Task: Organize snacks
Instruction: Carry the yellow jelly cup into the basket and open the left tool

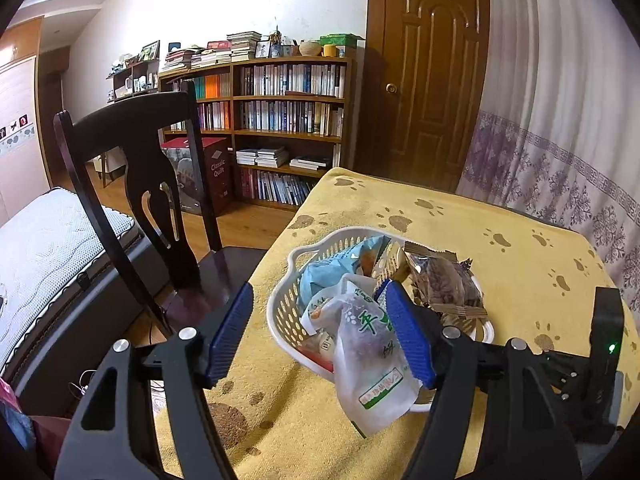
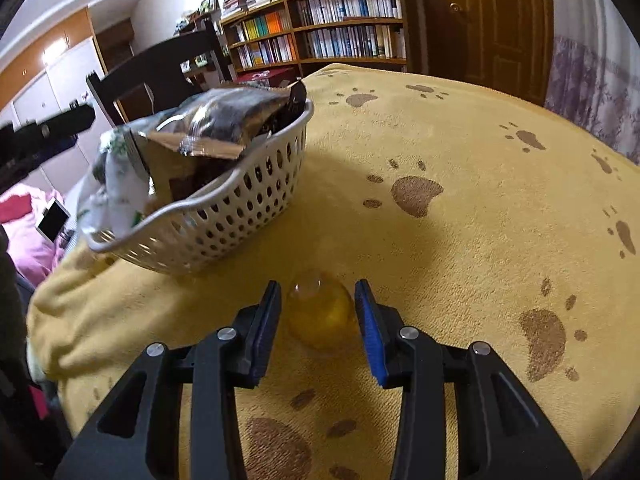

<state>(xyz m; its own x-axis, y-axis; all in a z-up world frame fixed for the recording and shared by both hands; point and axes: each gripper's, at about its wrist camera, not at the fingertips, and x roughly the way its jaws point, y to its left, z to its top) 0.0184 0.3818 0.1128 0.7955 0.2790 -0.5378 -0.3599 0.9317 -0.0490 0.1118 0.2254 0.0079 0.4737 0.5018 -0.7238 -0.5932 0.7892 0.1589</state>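
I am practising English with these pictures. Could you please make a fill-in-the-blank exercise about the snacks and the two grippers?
1. The snack packets lie in a white ____ with holes in its wall.
2. The yellow cloth on the table is printed with brown ____ prints.
3. The right gripper has its jaws on either side of a small ____ jelly cup.
4. The left gripper holds ____.

Missing words: basket; paw; yellow; nothing

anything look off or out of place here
Two things. A white snack packet droops over the near rim of the overfilled basket, half out. And a yellow jelly cup sits alone on the blanket outside the basket, between the open right claw fingers.
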